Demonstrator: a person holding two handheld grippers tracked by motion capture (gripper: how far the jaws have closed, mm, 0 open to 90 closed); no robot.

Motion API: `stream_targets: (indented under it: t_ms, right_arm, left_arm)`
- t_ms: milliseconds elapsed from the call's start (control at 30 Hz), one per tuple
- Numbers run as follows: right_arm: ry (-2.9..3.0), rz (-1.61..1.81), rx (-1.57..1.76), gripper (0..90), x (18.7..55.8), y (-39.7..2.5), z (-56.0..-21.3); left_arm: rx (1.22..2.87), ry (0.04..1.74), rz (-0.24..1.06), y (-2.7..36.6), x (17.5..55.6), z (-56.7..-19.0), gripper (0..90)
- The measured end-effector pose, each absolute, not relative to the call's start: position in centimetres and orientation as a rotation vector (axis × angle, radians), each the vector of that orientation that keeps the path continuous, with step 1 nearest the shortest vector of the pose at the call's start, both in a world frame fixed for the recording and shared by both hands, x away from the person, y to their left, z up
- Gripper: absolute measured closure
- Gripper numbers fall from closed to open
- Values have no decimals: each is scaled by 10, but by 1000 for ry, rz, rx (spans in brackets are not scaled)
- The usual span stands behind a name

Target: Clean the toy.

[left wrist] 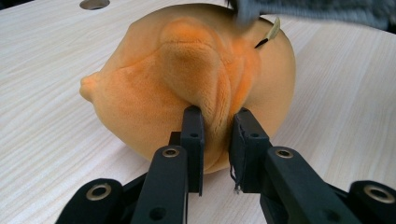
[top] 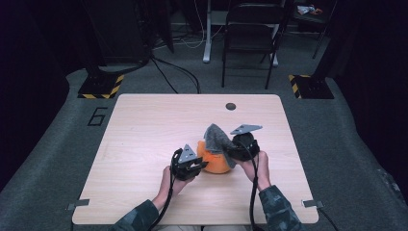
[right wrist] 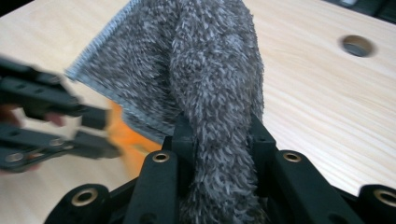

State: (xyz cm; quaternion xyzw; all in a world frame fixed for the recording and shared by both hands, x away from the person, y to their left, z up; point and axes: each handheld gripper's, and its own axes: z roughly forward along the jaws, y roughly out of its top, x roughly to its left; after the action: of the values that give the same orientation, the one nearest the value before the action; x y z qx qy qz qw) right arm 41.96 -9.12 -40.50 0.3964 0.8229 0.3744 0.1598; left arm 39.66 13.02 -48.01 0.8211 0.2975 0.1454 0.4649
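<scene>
An orange plush toy (top: 215,162) lies on the light wooden table (top: 144,130), near its front middle. My left gripper (top: 192,166) is shut on a fold of the plush toy (left wrist: 196,79), pinching it between its jaws (left wrist: 215,135). A grey fuzzy cloth (top: 217,138) drapes over the top of the toy. My right gripper (top: 238,147) is shut on the grey cloth (right wrist: 219,88), which bunches between the jaws and spreads out ahead of them. In the right gripper view the left gripper (right wrist: 100,130) shows blurred at the left, beside the orange plush (right wrist: 126,140).
A round cable hole (top: 231,106) sits near the table's far edge. A dark folding chair (top: 251,33) stands beyond the table on the grey carpet. Cables trail on the floor at the back. Bare tabletop spreads to the left and far side.
</scene>
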Motion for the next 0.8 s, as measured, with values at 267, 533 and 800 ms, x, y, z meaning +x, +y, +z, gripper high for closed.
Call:
stream_targets:
  t_ms: [267,533,800]
  right_arm:
    - [2342,877,1142,709,429,-93,-426]
    - [2360,818,1304,706,446,-120,-448]
    - [2375,639,1442,706,460,-136,-481]
  left_arm:
    - [2017,740,350,131,397,-481,767]
    - [2010,732,347,130,397,-481,767]
    - [2007,737,351,132,399,-481,767]
